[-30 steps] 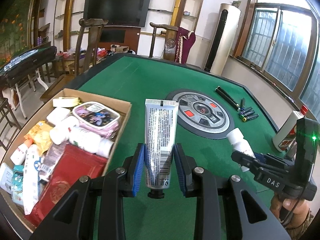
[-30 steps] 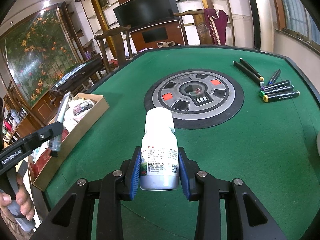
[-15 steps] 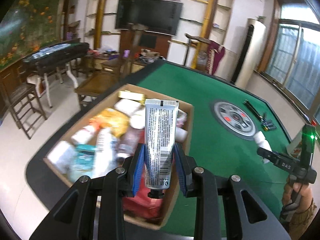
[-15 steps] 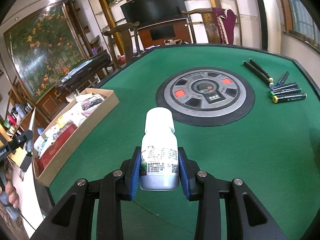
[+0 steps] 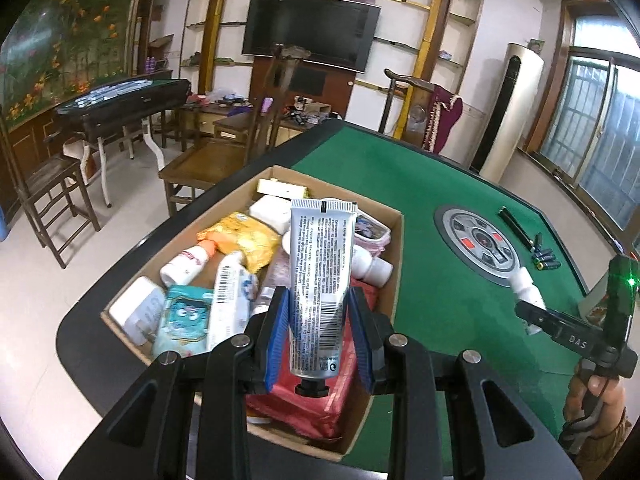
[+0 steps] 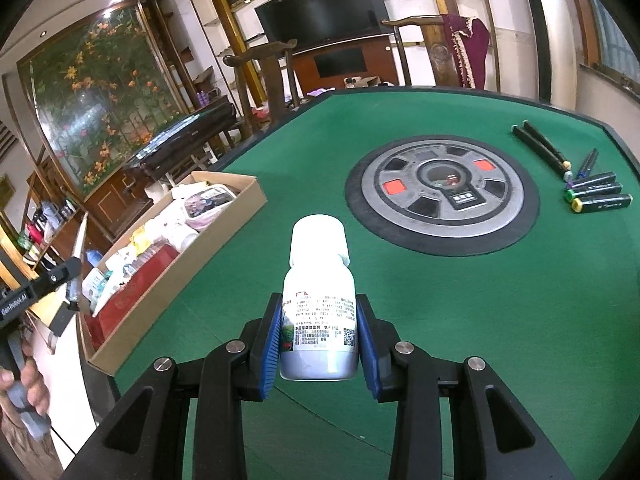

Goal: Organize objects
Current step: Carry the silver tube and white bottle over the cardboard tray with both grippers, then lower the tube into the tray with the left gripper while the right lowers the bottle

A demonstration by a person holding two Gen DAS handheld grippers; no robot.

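left gripper (image 5: 320,332): fingers clamp grey tube (image 5: 322,280) over cardboard box (image 5: 396,264)
right gripper (image 6: 318,344): fingers clamp white bottle (image 6: 320,300) above green worktop (image 6: 460,300)

Wrist views (fisheye), box (image 5: 396,256) shared

Silver tube (image 5: 322,276) (black print), green table (image 5: 432,280)

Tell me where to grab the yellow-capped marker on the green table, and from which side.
Grip the yellow-capped marker across the middle of its dark barrel, coming from above with the fingers either side of its width. It lies flat on the green table with another marker close alongside, so a narrow pinch from the top probably suits best.
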